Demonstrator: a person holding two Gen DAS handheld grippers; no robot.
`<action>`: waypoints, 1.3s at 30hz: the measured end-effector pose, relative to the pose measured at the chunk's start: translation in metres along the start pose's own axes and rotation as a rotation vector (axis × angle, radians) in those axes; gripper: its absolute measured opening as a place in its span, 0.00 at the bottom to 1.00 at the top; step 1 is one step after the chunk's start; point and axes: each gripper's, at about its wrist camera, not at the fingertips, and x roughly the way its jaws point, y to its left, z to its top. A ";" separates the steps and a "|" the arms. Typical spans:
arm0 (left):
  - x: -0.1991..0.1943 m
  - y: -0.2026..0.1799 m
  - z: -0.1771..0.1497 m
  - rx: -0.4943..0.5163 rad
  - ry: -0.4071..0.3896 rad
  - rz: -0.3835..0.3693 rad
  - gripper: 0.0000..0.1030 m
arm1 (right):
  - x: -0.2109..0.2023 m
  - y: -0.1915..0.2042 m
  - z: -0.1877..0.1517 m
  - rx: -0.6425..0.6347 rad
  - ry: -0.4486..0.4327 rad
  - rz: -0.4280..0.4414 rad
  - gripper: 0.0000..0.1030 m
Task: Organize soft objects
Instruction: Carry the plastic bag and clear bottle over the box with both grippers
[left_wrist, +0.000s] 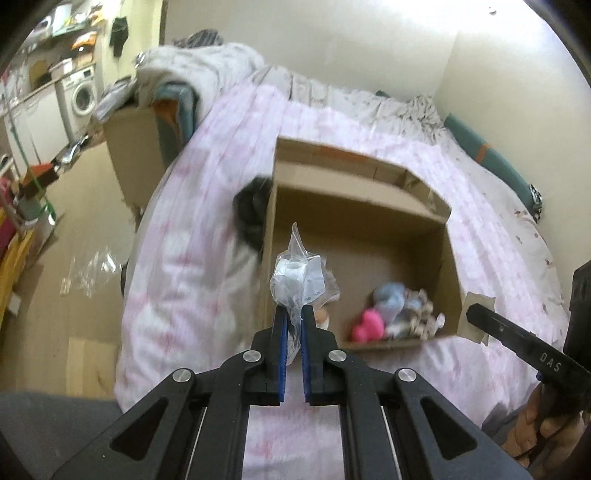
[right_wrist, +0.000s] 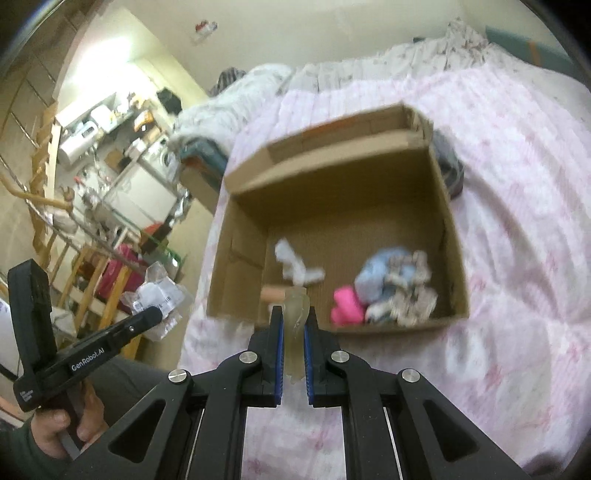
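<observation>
Both grippers were clamped on soft stuff near the cardboard box (left_wrist: 369, 206): left gripper (left_wrist: 293, 314) pinching a plastic-bagged item (left_wrist: 299, 282), right gripper (right_wrist: 293, 314) squeezing a translucent squishy piece (right_wrist: 295, 306), presumably for dropping in.

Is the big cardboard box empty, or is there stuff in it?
Not empty. The cardboard box lies open on the bed, with a pink soft toy and a blue and patterned cloth bundle in one corner.

Printed white "GenRobot.AI" along the side of the left claw (right_wrist: 157, 314); white letters "DAS" along the right claw (left_wrist: 476, 314).
</observation>
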 end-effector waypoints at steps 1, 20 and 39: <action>0.002 -0.003 0.008 0.009 -0.009 -0.006 0.06 | -0.003 -0.002 0.006 0.002 -0.020 0.000 0.10; 0.108 -0.021 0.024 0.035 0.096 0.063 0.06 | 0.048 -0.052 0.036 0.117 0.003 -0.009 0.10; 0.119 -0.023 0.019 0.060 0.104 0.068 0.06 | 0.070 -0.042 0.026 0.009 0.054 -0.113 0.12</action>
